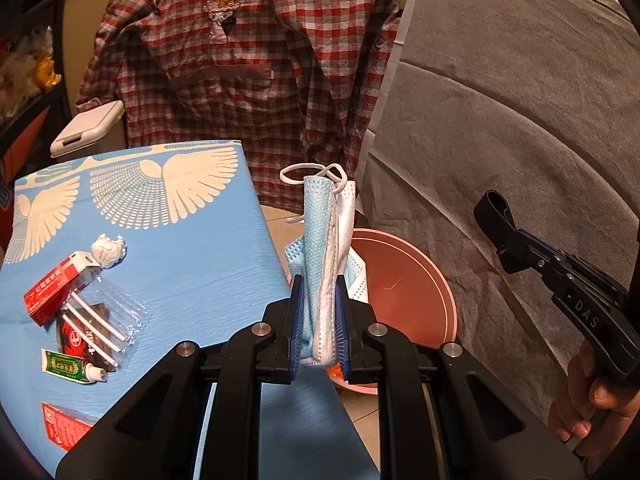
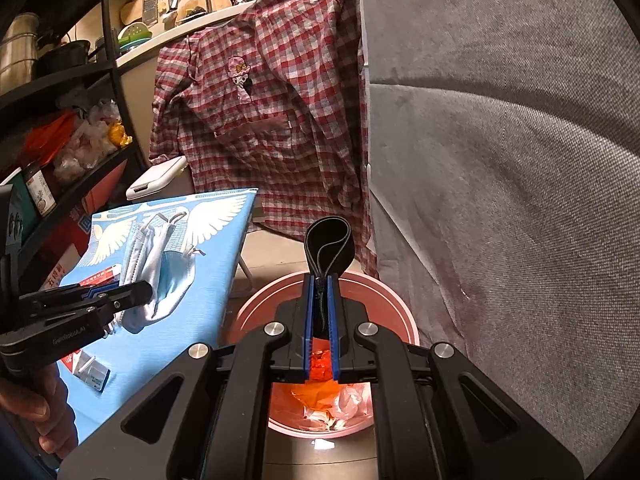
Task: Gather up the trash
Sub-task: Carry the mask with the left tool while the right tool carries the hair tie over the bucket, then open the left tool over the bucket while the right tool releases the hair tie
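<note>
My left hand-held gripper (image 1: 319, 312), clamped on bunched face masks (image 1: 326, 240), sits just left of the pink bin (image 1: 408, 280); my right hand-held gripper (image 2: 320, 320), clamped on a black strap (image 2: 328, 240), is already above it.

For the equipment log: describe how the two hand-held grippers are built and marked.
Both are matte black plastic with angular linkage arms, round silver pivot bolts and ribbed blue pads lining the fingers. The left hand-held gripper carries small pale lettering on its side, seen from the right wrist view. The right hand-held gripper shows "DAS" lettering. Bare hands; no sleeves visible.
</note>
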`<act>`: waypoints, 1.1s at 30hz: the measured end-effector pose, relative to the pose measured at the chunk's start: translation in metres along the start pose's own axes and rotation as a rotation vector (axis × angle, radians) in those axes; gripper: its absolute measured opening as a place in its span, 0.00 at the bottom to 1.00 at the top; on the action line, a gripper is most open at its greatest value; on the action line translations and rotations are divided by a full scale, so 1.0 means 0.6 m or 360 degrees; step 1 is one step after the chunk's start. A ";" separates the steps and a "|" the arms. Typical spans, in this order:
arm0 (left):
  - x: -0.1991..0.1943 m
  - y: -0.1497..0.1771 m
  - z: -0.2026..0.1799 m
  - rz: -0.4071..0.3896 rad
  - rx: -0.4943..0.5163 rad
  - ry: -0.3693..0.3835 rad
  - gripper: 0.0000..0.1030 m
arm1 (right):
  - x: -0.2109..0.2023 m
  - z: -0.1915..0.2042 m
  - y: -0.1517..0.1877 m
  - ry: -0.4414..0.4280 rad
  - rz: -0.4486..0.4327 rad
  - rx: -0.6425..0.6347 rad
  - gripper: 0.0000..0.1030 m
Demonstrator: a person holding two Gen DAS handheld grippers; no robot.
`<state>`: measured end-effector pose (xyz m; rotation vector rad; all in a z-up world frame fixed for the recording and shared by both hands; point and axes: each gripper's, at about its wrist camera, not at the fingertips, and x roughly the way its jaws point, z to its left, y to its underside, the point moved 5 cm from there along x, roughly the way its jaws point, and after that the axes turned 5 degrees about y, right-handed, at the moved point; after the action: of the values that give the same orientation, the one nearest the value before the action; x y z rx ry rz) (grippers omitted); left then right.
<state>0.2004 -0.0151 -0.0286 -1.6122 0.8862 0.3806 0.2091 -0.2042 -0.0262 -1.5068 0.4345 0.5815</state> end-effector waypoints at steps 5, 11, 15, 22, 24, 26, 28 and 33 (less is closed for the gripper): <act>0.008 0.002 -0.005 0.0009 0.0018 0.0016 0.14 | 0.006 -0.001 -0.001 -0.0002 0.0008 0.0006 0.07; 0.021 0.005 -0.010 0.0026 0.0036 0.0025 0.14 | 0.012 -0.006 0.000 -0.0001 0.0023 0.0019 0.07; 0.030 0.008 -0.015 0.0032 0.0051 0.0033 0.14 | 0.020 -0.007 0.001 -0.0001 0.0046 0.0031 0.07; 0.048 0.014 -0.024 0.0066 0.0097 0.0072 0.14 | 0.031 -0.004 0.007 -0.0022 0.0097 0.0035 0.07; 0.059 0.015 -0.030 0.0087 0.0106 0.0082 0.15 | 0.037 -0.002 0.012 -0.0038 0.0133 0.0035 0.12; 0.067 0.017 -0.035 0.0107 0.0111 0.0097 0.17 | 0.043 -0.002 0.015 -0.0039 0.0160 0.0034 0.13; 0.074 0.016 -0.037 0.0120 0.0111 0.0106 0.24 | 0.048 0.000 0.019 -0.0036 0.0183 0.0034 0.23; 0.072 0.010 -0.036 0.0100 0.0056 0.0139 0.32 | 0.051 0.001 0.020 -0.0022 0.0186 0.0029 0.32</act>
<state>0.2196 -0.0499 -0.0566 -1.5809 1.0065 0.3385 0.2260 -0.2010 -0.0538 -1.4663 0.5183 0.6772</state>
